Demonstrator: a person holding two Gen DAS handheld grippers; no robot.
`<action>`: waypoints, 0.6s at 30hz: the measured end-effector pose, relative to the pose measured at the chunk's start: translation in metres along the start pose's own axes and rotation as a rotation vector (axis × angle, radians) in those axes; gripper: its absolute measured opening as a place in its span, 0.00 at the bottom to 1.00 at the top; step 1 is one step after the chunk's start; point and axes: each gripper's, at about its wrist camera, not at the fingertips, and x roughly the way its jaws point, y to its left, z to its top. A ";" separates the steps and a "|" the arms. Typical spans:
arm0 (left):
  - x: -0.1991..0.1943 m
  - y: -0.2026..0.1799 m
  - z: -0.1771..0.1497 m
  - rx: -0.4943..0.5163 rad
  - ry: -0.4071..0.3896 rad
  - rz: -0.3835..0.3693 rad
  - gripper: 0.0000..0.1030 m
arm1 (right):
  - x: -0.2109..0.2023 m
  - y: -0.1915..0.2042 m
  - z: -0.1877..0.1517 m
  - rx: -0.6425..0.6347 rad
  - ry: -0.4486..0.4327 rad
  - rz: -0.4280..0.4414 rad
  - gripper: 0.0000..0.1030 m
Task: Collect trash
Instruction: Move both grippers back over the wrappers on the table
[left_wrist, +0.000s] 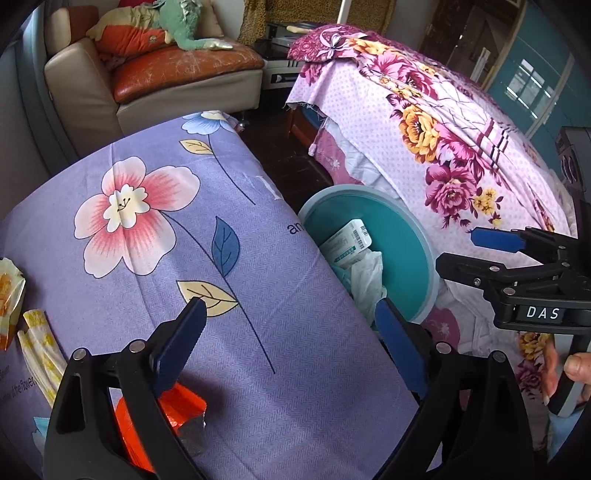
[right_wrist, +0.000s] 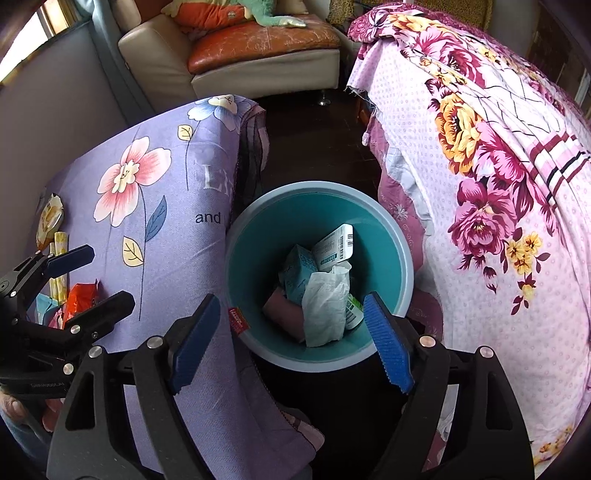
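Both tools spread, empty: left tool (left_wrist: 288, 347) near orange wrapper (left_wrist: 184, 410) (light, crinkly, slippery); pinch its free edge, then bin (right_wrist: 400, 251).

A beige armchair (left_wrist: 155, 74) with a cracked orange seat cushion stands at the upper left, stuffed toys (left_wrist: 162, 26) piled on it. Dark floor (right_wrist: 314, 147) runs through the middle. At the far right, teal panels frame a bright window (left_wrist: 532, 85).
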 end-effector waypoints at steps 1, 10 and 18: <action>-0.004 0.003 -0.004 -0.005 -0.003 0.002 0.90 | -0.002 0.006 -0.002 -0.008 0.000 0.002 0.74; -0.043 0.047 -0.045 -0.072 -0.016 0.027 0.91 | -0.016 0.066 -0.017 -0.113 0.015 0.021 0.75; -0.076 0.107 -0.092 -0.146 -0.007 0.087 0.91 | -0.015 0.133 -0.030 -0.241 0.048 0.043 0.77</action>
